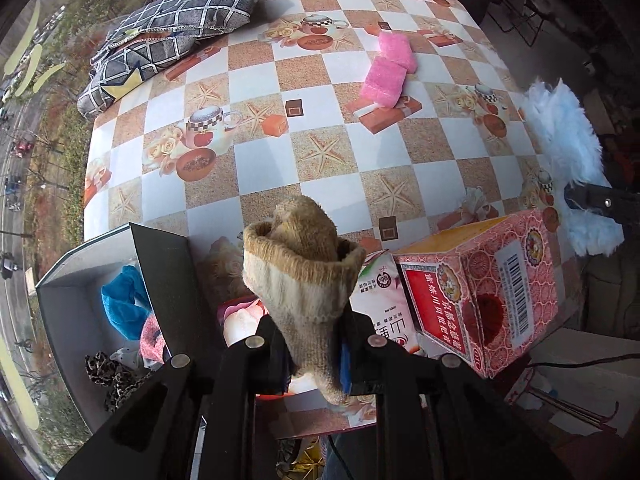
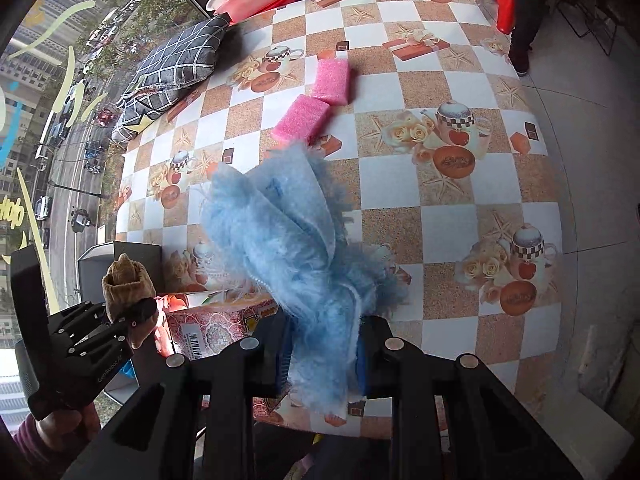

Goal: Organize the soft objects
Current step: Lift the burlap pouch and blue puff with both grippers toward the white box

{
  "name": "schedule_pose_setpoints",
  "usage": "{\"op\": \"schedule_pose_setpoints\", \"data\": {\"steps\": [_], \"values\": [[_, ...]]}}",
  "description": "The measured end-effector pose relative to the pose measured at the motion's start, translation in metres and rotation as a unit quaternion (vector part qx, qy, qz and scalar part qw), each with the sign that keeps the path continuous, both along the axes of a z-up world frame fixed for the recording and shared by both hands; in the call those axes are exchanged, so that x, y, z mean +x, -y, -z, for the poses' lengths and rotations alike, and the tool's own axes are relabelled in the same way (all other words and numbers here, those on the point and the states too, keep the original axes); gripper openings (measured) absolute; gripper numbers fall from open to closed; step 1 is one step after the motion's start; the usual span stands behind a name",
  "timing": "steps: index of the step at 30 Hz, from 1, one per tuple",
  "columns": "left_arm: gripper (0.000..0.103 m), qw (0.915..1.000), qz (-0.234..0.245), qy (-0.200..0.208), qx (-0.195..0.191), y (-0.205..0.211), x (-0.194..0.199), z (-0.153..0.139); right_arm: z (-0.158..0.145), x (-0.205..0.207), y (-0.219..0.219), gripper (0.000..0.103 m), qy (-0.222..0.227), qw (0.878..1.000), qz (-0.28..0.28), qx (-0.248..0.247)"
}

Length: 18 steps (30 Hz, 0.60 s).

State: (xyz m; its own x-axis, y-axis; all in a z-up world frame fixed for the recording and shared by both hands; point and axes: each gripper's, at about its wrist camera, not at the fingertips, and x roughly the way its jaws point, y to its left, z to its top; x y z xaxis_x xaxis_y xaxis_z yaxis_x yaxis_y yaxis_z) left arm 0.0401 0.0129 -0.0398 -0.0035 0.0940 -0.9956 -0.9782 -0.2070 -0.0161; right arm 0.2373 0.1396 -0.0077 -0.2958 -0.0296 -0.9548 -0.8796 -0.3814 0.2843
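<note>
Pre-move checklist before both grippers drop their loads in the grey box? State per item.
1. Left gripper shut on the sock: ok.
2. Right gripper shut on the blue fluffy item: ok.
3. Both loads lifted off the table: ok.
4. Grey box open: ok; blue cloth and leopard scrunchie already inside.
5. Room left in the box: cannot tell, its far side is hidden behind the flap.
6. Path past the red patterned box: cannot tell; it stands between the right gripper and the grey box.
</note>
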Motion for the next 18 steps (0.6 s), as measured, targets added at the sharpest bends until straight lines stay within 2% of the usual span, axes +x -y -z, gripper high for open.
{"op": "schedule_pose_setpoints", "data": {"steps": [8,13,18], "values": [[0.019,0.9993,0.019,0.026,0.017,0.024,0.015,-0.012,-0.031,-0.019,0.033,0.027,-0.014,1.0,-0.001,0.015],[0.019,0.9986,0.026,0.022,0.041,0.029,0.013,-0.024,-0.044,-0.041,0.051,0.027,-0.016,0.999,-0.023,0.029],[0.019,0.9979,0.011,0.017,0.062,0.037,0.0,-0.034,-0.049,-0.064,0.067,0.027,-0.011,0.998,-0.054,0.037]]}}
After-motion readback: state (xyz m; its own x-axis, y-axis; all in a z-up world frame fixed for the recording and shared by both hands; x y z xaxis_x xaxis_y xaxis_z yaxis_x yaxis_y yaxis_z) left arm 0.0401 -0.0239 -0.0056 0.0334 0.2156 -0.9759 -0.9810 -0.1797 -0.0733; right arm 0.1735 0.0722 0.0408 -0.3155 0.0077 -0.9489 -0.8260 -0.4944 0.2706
